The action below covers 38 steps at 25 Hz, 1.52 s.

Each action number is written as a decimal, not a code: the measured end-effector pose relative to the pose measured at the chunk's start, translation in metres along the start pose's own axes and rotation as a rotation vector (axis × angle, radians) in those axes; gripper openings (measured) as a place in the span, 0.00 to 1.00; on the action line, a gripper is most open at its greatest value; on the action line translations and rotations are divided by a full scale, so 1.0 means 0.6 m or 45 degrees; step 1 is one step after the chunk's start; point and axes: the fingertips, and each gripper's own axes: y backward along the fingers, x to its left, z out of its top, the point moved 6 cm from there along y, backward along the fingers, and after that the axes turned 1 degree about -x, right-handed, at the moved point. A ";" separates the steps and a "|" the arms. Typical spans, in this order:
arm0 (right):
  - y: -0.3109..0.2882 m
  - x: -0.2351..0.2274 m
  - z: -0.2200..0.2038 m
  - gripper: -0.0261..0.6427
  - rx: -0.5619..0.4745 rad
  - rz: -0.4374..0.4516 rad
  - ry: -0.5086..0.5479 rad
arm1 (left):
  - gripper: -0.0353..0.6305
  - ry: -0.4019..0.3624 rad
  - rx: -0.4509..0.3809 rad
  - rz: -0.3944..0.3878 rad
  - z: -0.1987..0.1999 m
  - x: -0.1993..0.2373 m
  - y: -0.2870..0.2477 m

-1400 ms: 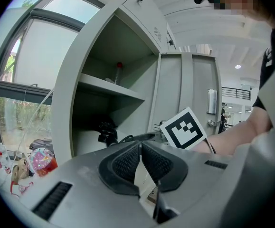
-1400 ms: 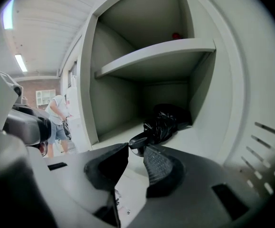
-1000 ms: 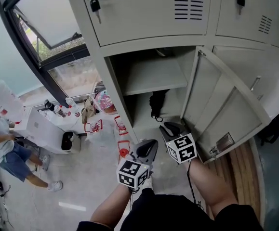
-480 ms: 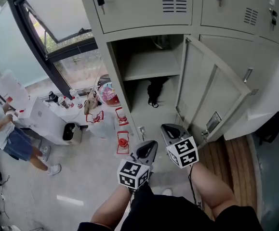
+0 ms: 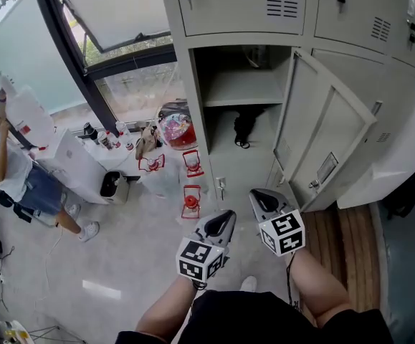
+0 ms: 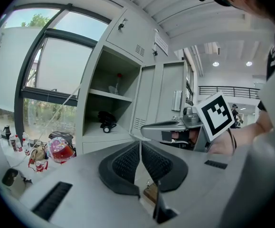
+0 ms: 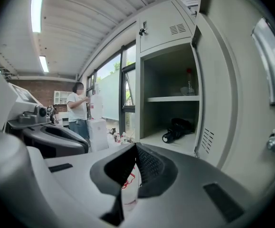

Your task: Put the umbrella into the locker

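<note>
Lying inside the open pale grey metal locker [image 5: 190,84], the folded black umbrella [image 5: 244,129] is seen ahead of the left tongs [image 5: 224,217] and right tongs [image 5: 261,196]; both are closed tight, empty.

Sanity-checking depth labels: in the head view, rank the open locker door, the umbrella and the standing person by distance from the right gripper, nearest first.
From the right gripper, shut and empty:
1. Open locker door, just ahead and to its right.
2. Umbrella, straight ahead, lying low inside the locker.
3. Person, far off at the left edge.
</note>
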 end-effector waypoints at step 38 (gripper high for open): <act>0.153 0.393 -0.061 0.12 -0.031 -0.204 -0.134 | 0.09 -0.038 0.043 -0.201 -0.105 0.000 0.352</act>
